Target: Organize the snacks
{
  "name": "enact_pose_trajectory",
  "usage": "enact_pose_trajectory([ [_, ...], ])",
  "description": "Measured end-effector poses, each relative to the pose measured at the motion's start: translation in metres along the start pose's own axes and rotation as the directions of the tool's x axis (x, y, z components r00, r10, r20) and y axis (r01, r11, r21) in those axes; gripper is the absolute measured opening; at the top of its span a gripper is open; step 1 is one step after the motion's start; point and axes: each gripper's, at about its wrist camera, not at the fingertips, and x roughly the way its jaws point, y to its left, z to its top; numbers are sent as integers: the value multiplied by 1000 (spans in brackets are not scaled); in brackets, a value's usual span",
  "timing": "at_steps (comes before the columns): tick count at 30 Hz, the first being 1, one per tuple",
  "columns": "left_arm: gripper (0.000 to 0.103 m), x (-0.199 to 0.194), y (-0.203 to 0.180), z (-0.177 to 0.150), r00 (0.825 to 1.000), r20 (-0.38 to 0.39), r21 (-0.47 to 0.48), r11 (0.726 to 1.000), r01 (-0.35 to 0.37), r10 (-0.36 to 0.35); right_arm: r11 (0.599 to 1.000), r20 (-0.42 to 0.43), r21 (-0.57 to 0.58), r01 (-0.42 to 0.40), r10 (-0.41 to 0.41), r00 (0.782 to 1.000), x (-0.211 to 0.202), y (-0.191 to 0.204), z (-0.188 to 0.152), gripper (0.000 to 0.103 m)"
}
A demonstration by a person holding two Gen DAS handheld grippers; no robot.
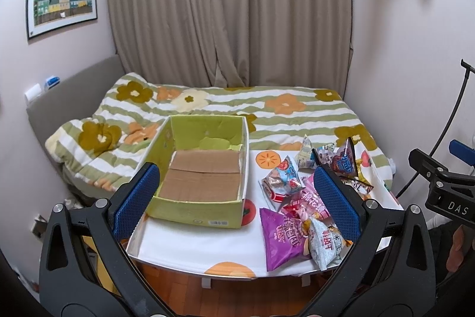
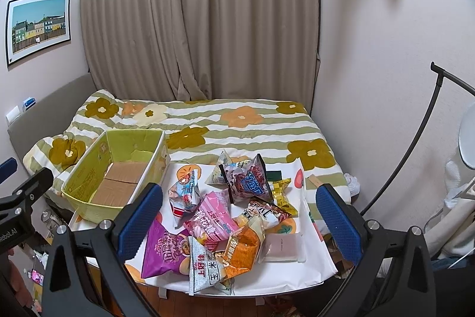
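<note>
Nearby, snack pile [image 2: 225,216] beside empty green box [image 1: 202,165], perhaps touching; both grippers' fingers [image 1: 139,198] [image 2: 142,222] wide apart, empty.

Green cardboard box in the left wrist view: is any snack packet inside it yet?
No. The green cardboard box shows only its bare brown cardboard floor, while the snack packets lie piled on the table beside it.

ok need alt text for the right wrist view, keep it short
A pile of snack packets lies on a small white table with orange fruit prints, beside an empty green cardboard box on its left. The open right gripper hovers in front of the pile, holding nothing; behind is a bed with a flowered blanket and beige curtains.
</note>
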Motion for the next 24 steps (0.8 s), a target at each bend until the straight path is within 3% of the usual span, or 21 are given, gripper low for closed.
enact_pose_trajectory([
  [24, 103, -1, 3, -2, 999, 30, 4, 1000, -29, 29, 1000, -2, 0, -1, 1, 1000, 2, 0, 0, 103],
])
